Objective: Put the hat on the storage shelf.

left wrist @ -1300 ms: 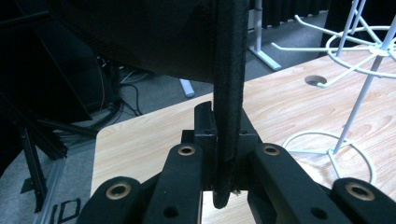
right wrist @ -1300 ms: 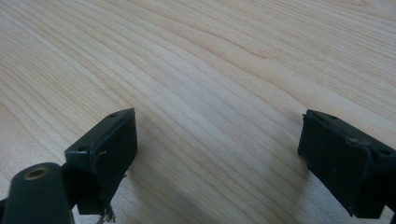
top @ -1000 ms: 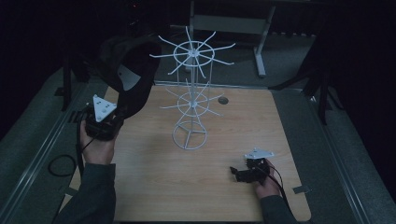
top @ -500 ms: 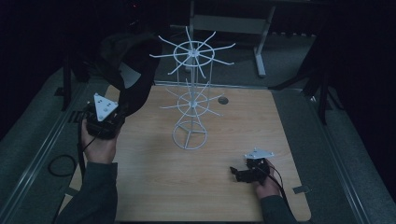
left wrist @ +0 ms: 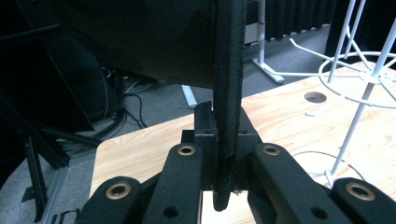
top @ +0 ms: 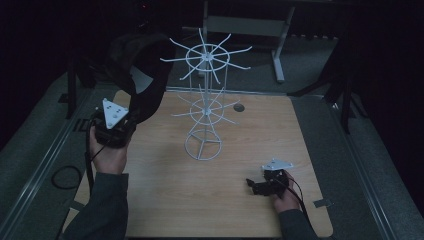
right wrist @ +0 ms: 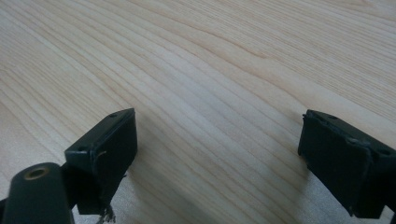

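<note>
Left gripper pinches brim edge of black hat — probably cap; white wire rack just right, upper prongs nearest. Right gripper spread, on table — farther.

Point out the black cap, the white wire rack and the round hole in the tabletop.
black cap (top: 145, 65), high view, on its dark crown above the left hand.
white wire rack (top: 203, 149), high view, on its ring-shaped base.
round hole (left wrist: 315, 97), left gripper view, on its dark opening in the wood.

A wire rack stands mid-table, with a hat at its left.
</note>
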A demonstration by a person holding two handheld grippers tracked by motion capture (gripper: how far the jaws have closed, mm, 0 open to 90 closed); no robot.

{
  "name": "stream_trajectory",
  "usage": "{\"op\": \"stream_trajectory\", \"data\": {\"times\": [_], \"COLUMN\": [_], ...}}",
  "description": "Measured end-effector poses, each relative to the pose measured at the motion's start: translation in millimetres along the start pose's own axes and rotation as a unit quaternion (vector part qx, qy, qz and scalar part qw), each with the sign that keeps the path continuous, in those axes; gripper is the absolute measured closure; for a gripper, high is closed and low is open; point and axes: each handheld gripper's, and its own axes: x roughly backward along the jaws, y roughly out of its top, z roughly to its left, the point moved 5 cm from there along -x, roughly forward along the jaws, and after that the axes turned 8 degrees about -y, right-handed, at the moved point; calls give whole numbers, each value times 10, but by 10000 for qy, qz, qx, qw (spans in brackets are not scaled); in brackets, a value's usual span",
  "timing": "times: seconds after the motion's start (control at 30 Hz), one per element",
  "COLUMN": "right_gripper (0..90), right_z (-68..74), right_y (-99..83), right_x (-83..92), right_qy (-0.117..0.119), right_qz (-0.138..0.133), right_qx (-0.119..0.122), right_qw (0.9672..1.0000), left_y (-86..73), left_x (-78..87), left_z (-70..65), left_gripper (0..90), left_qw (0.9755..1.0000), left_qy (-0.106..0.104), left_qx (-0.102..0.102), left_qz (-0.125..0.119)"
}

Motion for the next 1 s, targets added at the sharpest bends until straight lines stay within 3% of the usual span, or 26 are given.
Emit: {"op": "stream_trajectory", "data": {"times": [0.23,0.57,1.0], "right_gripper": [117,117,117], "right_z": [0,0,-1], "right_y": [0,0,0], "right_x": [0,0,0], "right_qy": [1,-1,-2], "right_qz": [0,0,0], "right_qx": [-2,-1,0], "right_qw": [10000,10000,10000], "left_y": [12,72,184], "left_x": [-8,-54,-105], "left_z": [-13,5,-51], "left_gripper": [860,860,860], "left_qw": [10000,9999,9998], "left_qy": [19,89,127], "left_qx": [-42,50,-57], "left_qz": [9,-44,-137]}}
